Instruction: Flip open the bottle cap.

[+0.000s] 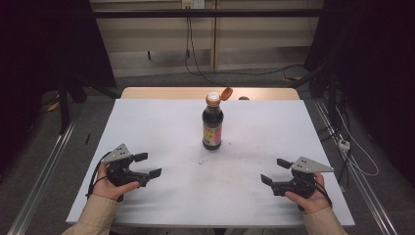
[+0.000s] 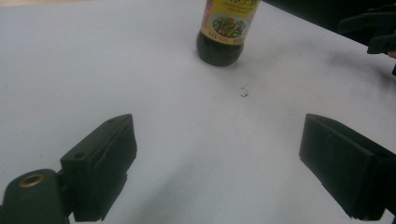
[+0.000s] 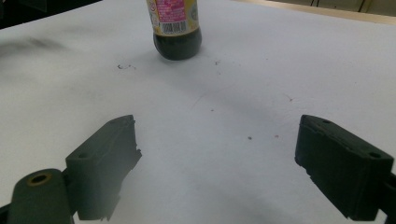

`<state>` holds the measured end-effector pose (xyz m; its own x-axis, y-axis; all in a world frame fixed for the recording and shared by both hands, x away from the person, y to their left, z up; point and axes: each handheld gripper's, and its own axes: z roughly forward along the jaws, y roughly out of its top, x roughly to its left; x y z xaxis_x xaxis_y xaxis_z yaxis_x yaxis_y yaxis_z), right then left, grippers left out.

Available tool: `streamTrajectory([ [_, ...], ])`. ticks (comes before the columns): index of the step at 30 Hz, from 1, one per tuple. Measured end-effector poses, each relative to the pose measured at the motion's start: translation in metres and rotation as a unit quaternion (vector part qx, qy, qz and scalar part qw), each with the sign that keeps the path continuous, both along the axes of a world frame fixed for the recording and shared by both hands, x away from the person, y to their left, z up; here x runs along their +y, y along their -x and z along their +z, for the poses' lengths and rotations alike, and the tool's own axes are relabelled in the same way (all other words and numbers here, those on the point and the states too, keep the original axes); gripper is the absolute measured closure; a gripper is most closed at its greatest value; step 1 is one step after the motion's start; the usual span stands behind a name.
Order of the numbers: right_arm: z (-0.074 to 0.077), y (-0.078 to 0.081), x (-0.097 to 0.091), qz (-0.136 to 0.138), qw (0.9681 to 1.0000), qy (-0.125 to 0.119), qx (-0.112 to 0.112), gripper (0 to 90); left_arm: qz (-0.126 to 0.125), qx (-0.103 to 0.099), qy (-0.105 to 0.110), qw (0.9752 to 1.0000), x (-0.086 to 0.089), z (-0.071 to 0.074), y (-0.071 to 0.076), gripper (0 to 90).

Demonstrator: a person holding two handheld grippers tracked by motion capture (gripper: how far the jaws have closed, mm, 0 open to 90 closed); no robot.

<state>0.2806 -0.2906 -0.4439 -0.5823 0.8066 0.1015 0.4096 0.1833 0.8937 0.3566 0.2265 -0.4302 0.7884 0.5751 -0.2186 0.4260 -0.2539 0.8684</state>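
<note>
A dark sauce bottle stands upright in the middle of the white table, its orange flip cap hinged open. Its lower part with the yellow label is ahead of the left gripper's jaws, and its pink label side is ahead of the right gripper's. My left gripper rests at the front left, open, nothing between its jaws. My right gripper rests at the front right, open and empty too. Both point inward toward the bottle, well short of it.
The white sheet covers a wooden tabletop that shows at the far edge. Small dark specks mark the sheet in front of the bottle. Metal rails run along both sides of the table, and cables lie on the floor behind.
</note>
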Motion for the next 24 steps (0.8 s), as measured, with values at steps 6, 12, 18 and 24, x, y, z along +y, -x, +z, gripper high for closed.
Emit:
streamTrajectory([
  [6, 0.001, 0.002, 0.0, 0.0, 1.0, 0.001, -0.001, 12.2, 0.005, 0.0, 0.0, 1.0, 0.004, 0.0, 0.003, 10.8],
  [12, 0.0, 0.004, -0.002, -0.003, 1.0, 0.002, -0.001, 12.3, 0.006, 0.0, -0.002, 1.0, 0.008, -0.002, 0.005, 10.7],
  [18, -0.001, 0.005, -0.005, -0.004, 1.0, 0.003, 0.0, 12.3, 0.005, 0.002, -0.003, 1.0, 0.011, -0.003, 0.007, 10.7],
  [24, -0.002, 0.007, -0.008, -0.007, 1.0, 0.003, -0.002, 12.4, 0.005, -0.001, -0.004, 1.0, 0.015, -0.003, 0.01, 10.7],
])
